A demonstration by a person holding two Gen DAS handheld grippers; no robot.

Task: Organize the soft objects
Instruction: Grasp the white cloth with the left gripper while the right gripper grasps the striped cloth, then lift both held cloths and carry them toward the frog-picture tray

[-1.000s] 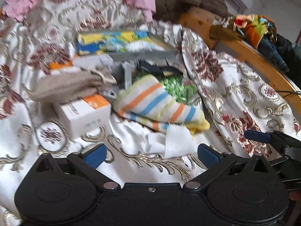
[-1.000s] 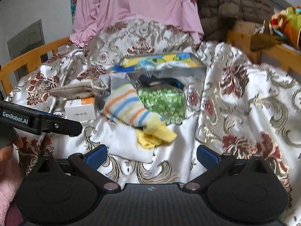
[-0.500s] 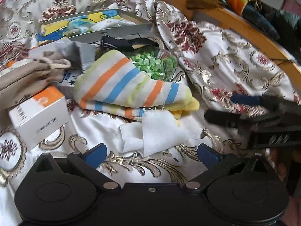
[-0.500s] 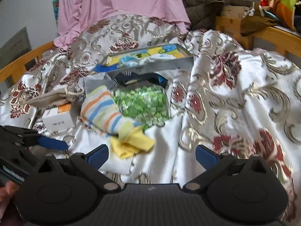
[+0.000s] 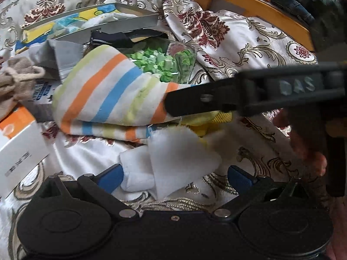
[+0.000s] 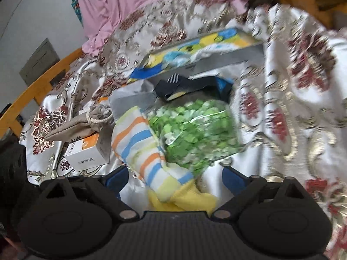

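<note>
A striped sock (image 5: 104, 95) with orange, blue and green bands lies on the patterned bedspread (image 5: 249, 34); it also shows in the right wrist view (image 6: 138, 143). A white cloth (image 5: 177, 162) lies between the open fingers of my left gripper (image 5: 173, 177). A yellow cloth (image 6: 184, 199) sits under the sock's toe, between the open fingers of my right gripper (image 6: 173, 178). The right gripper's finger (image 5: 195, 101) crosses over the sock's toe in the left wrist view.
A clear bag of green pieces (image 6: 195, 130) lies beside the sock. A white and orange box (image 6: 86, 151), a beige drawstring pouch (image 6: 73, 127), a dark sock (image 6: 190, 86) and a colourful open box (image 6: 195, 47) lie behind. A wooden bed rail (image 5: 260, 6) runs right.
Both grippers have moved forward and down towards the pile. The white cloth now lies between my left fingers, and the right gripper has reached over the sock's toe.
</note>
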